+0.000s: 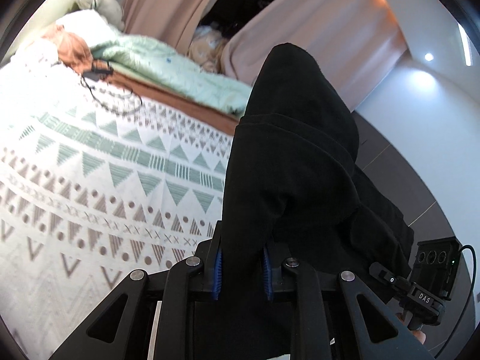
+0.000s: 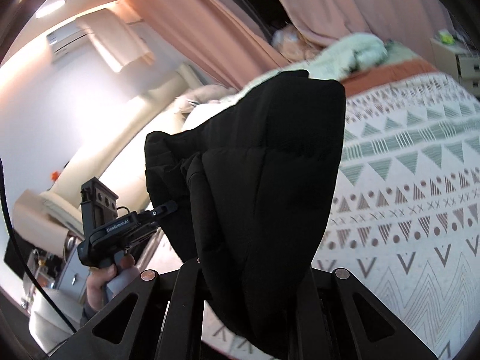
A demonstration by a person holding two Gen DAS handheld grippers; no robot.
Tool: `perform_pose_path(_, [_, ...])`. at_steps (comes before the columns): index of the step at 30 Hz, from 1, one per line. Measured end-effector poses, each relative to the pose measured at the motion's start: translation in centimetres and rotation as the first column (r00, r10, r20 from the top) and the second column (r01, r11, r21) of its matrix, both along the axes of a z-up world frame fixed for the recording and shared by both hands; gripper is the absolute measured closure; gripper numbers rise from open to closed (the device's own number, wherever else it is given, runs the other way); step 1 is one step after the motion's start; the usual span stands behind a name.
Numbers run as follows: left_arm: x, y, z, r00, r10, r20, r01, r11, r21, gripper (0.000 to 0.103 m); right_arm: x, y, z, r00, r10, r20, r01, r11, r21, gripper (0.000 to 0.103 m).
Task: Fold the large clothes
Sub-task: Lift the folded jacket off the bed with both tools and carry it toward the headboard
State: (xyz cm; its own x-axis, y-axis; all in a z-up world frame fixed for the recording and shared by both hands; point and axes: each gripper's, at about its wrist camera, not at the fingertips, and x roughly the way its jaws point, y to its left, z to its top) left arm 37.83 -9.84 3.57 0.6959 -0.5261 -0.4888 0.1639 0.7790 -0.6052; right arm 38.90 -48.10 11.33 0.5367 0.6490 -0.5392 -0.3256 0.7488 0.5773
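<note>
A large black garment hangs in the air above the bed, held by both grippers. My left gripper is shut on its cloth between the blue pads. In the right wrist view the same black garment drapes over my right gripper, whose fingertips are hidden under the cloth that it is shut on. The left gripper shows at the left of the right wrist view, clamped on the garment's edge. The right gripper shows at the lower right of the left wrist view.
The bed has a white patterned cover with green and brown triangles. A mint blanket and pillows lie at its far side. Pink curtains hang behind. A nightstand stands at the far right.
</note>
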Motion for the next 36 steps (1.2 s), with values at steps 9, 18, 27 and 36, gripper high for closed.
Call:
perform_pose_path(9, [-4.2, 8.5, 7.0, 0.994, 0.048, 0.094, -0.046, 0.999, -0.022, 0.083, -3.1, 7.1, 6.8, 0.993, 0.052, 0.104, -0.052, 0.999, -0.006, 0.09])
perform_pose_path(18, [-9.1, 19.5, 11.1, 0.976, 0.152, 0.154, -0.151, 0.988, -0.019, 0.083, -4.6, 17.3, 11.0, 0.97, 0.169, 0.177, -0.171, 0.985, -0.006, 0.09])
perform_pose_path(27, [-14.2, 29.8, 12.2, 0.947, 0.264, 0.183, -0.266, 0.964, -0.011, 0.083, -6.0, 28.1, 11.4, 0.936, 0.291, 0.198, -0.299, 0.954, 0.008, 0.09])
perform_pose_path(36, [-18.1, 38.2, 10.8, 0.916, 0.358, 0.18, -0.363, 0.932, -0.004, 0.083, -8.4, 37.2, 10.6, 0.898, 0.398, 0.19, -0.408, 0.913, 0.012, 0.09])
